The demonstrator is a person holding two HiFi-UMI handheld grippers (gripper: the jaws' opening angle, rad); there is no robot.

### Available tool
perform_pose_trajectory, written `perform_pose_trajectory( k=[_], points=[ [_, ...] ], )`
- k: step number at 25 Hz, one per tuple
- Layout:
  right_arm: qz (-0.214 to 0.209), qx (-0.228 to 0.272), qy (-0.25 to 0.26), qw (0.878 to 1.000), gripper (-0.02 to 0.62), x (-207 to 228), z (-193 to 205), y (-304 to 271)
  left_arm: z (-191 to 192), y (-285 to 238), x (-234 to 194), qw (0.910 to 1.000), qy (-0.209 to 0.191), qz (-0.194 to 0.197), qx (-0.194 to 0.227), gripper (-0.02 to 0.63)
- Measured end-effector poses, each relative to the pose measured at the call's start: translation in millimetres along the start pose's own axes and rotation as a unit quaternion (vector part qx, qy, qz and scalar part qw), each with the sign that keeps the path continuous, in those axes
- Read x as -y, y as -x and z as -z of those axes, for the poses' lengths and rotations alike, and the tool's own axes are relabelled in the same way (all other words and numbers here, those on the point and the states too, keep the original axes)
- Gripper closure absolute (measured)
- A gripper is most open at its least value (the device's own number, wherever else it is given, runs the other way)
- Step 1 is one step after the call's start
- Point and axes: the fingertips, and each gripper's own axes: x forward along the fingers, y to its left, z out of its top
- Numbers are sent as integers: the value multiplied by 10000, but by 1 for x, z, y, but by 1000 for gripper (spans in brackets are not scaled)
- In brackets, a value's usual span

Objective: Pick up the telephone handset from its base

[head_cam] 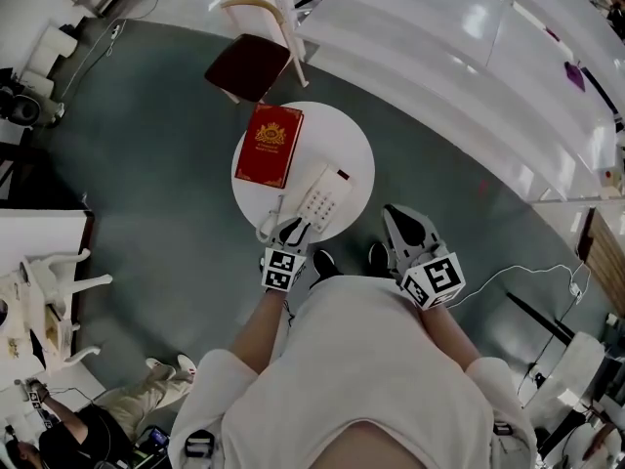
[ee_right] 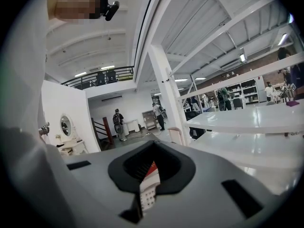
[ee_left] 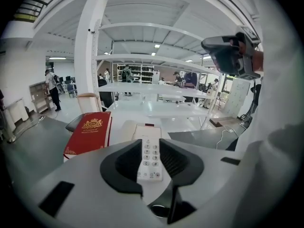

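Observation:
A white telephone [head_cam: 324, 195] lies on a round white table [head_cam: 356, 154], its keypad facing up. Its handset [head_cam: 301, 191] rests along the left side of the base, and the cord curls at the table's front edge. My left gripper [head_cam: 293, 228] hovers at that front edge, just short of the phone. In the left gripper view the keypad [ee_left: 149, 156] shows through the gap between the jaws and the handset [ee_left: 124, 129] lies beyond the left jaw. The jaws stand slightly apart with nothing in them. My right gripper [head_cam: 398, 218] hangs beside the table on the right, parted by a narrow gap and empty.
A red book [head_cam: 269, 145] with a gold crest lies on the table's left half, beside the phone. A wooden chair [head_cam: 249, 66] with a dark red seat stands behind the table. A white cable [head_cam: 508, 277] runs over the floor at the right. A seated person [head_cam: 98, 418] is at the lower left.

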Motion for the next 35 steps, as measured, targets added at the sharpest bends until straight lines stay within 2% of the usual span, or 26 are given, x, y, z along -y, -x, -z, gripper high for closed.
perform_pose_trajectory(
  k=[1, 2, 6, 10, 20, 29, 35],
  points=[
    [2, -9, 5, 10000, 586, 1, 1, 0, 1, -5, -1, 10000, -7, 20, -51, 469],
    [12, -20, 2, 10000, 586, 2, 1, 0, 2, -10, -3, 10000, -17, 23, -94, 438],
    [115, -52, -55, 9999, 586, 9, 4, 1, 8, -28, -13, 9993, -11, -25, -366, 363],
    [248, -66, -157, 9995, 586, 17, 5, 2, 15, -48, -22, 9978, 108, 70, -645, 330],
    [526, -109, -250, 9982, 586, 29, 7, 0, 24, -92, -56, 9927, -189, 2, -1190, 322],
    [895, -232, -371, 9950, 586, 40, 16, 11, 30, -129, -82, 9869, -340, 136, -1569, 322],
    [1089, -289, -445, 9926, 586, 44, 22, 21, 33, -141, -85, 9839, -546, 291, -1677, 324]
  ],
)
